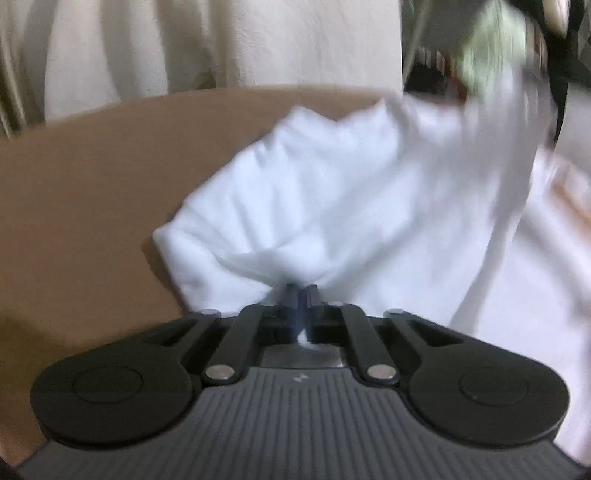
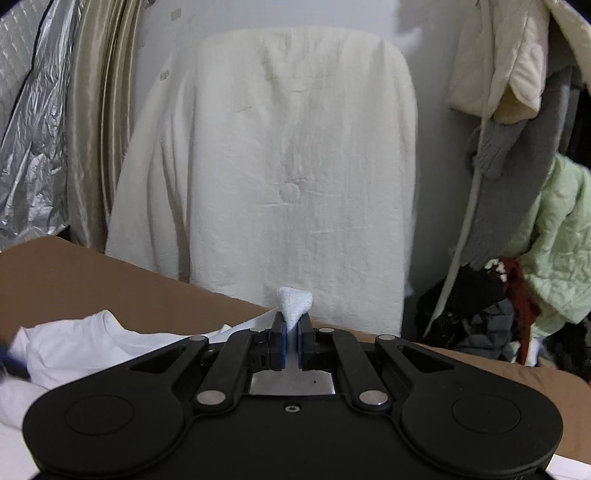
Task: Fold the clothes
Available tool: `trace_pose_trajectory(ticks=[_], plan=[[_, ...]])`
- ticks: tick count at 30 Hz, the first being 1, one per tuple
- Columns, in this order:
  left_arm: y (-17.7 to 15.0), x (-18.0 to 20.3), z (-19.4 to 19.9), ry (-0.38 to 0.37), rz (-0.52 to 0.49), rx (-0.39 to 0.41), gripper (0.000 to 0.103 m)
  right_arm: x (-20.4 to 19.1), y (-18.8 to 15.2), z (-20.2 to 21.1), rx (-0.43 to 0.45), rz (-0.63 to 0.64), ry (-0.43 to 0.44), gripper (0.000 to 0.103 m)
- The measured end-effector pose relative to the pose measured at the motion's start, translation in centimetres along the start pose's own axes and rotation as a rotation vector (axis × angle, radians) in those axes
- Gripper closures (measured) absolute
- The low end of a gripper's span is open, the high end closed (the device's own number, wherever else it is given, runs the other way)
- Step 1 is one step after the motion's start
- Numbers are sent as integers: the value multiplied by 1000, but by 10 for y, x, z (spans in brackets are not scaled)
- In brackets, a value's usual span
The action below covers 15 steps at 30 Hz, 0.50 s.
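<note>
A chair draped in a cream cloth (image 2: 295, 177) stands behind the brown tabletop (image 2: 92, 273), its back against a pale wall (image 2: 240, 14). Left of the chair hangs a beige satin curtain (image 2: 99, 122), and further left a crinkled silver foil sheet (image 2: 29, 140). Right of the chair, a cream quilted jacket (image 2: 506, 62) and a grey garment (image 2: 517, 177) hang above a light green quilted coat (image 2: 554, 240) and a dark heap of clothes (image 2: 491, 317)

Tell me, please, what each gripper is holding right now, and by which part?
Both are shut on the white garment. The left gripper pinches a bunched fold of it; the right gripper pinches a small corner tip. Which part of the garment cannot be told.
</note>
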State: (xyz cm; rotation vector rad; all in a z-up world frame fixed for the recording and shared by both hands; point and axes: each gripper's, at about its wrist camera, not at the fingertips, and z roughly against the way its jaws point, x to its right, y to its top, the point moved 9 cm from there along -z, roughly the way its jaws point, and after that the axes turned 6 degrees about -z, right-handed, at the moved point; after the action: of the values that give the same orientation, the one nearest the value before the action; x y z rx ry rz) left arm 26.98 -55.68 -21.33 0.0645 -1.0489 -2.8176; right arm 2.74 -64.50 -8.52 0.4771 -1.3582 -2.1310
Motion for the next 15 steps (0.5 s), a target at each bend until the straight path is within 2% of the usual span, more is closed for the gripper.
trace_pose_trajectory(ticks=[2,4,7,10,12,13,14,15], plan=[[-1,7,8,46,-26,2,103,0,-2,-9,-24,8,2,97],[2,2,22,103,2,35,103,-1,-7,-15,-29,12,-9,97],[8,-22,49,294,15,106,103,-1,-5,-14,8,-54,-11,97],[8,-49,57,292,142,127,103,10,-10,-30,-41,-64,-77,97],[6,-56,57,301,161,147,103,18,-12,-41,-74,-71,-121,97],[4,-59,57,306,171,157,101,22,-14,-46,-90,-74,-143,93],[3,-58,55,287,191,172,98,26,-15,-51,-106,-77,-165,94],[3,-58,54,268,211,186,97,30,-17,-56,-122,-81,-187,79]])
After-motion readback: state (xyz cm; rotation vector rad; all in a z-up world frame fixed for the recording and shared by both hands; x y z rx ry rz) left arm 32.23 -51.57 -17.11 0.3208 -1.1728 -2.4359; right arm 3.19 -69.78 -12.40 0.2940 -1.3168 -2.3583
